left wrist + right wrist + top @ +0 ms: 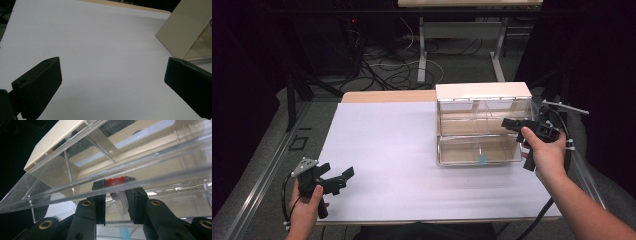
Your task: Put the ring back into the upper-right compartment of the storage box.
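A clear two-tier bin box (482, 100) with a beige top stands on the white table (387, 145) at the right. My right gripper (510, 123) reaches into the box's tilted-out upper bin (140, 167) from the right. In the right gripper view, the right gripper (115, 185) is shut on a small pale bottle with a red cap (114, 181), seen behind the bin's clear front edge. My left gripper (338, 179) rests low at the table's front left. The left gripper (112, 77) stands open over bare white surface with nothing between its fingers.
A small blue thing (482, 160) lies in the lower bin (477, 150). The box's beige side (180, 32) shows at the right of the left gripper view. Bare white table lies between my left gripper and the box. Desk legs and cables lie on the floor beyond.
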Demonstrator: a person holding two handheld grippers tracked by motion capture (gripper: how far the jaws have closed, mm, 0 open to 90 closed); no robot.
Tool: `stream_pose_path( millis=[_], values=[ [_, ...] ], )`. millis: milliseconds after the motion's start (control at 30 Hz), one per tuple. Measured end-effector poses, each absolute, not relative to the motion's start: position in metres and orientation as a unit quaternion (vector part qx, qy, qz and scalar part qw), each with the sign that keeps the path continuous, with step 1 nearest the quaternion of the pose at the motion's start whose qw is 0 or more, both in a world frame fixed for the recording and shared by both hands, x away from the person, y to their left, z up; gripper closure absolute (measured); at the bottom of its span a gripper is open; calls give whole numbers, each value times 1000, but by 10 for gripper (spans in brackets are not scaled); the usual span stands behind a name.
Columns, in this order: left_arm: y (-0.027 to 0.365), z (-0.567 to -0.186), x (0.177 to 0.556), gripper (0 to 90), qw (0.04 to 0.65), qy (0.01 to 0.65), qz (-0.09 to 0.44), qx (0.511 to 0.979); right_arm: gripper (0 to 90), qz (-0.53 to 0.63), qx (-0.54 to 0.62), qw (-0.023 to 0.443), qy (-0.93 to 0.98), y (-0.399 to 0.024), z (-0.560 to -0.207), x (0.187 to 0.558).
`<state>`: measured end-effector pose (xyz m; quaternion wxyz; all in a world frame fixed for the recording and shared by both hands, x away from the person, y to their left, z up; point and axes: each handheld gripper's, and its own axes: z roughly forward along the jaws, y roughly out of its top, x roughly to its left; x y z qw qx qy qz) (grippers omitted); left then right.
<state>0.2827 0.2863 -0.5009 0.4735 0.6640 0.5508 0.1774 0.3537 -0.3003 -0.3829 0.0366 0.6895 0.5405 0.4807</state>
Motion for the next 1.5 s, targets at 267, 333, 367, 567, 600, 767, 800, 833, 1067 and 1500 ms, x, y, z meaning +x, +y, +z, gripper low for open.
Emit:
stream_pose_path(
  millis=[267, 333, 367, 567, 600, 767, 800, 833, 1067, 1500],
  values=[
    [286, -501, 283, 14, 474, 551, 178, 664, 713, 494, 695, 57, 519, -299, -386, 357],
    [286, -501, 283, 14, 474, 551, 177, 664, 712, 479, 697, 52, 531, -303, -385, 356],
    [286, -501, 283, 14, 474, 551, 177, 664, 712, 486, 697, 60, 524, -302, -386, 357],
    [286, -501, 283, 14, 473, 551, 177, 664, 707, 489, 699, 69, 518, -304, -388, 359],
    [286, -501, 283, 14, 473, 551, 177, 664, 704, 488, 699, 65, 520, -305, -388, 358],
    [286, -501, 283, 14, 473, 551, 177, 664, 679, 490, 694, 65, 523, -306, -390, 358],
    [286, -501, 283, 14, 473, 551, 177, 664, 679, 490, 694, 65, 523, -306, -390, 358],
    [286, -501, 283, 14, 473, 551, 177, 665, 669, 496, 696, 63, 516, -304, -389, 358],
    [286, -501, 283, 14, 472, 550, 177, 666, 625, 506, 685, 63, 520, -304, -389, 353],
    [285, -501, 283, 14, 473, 550, 178, 665, 561, 520, 645, 77, 555, -301, -385, 335]
  ],
)
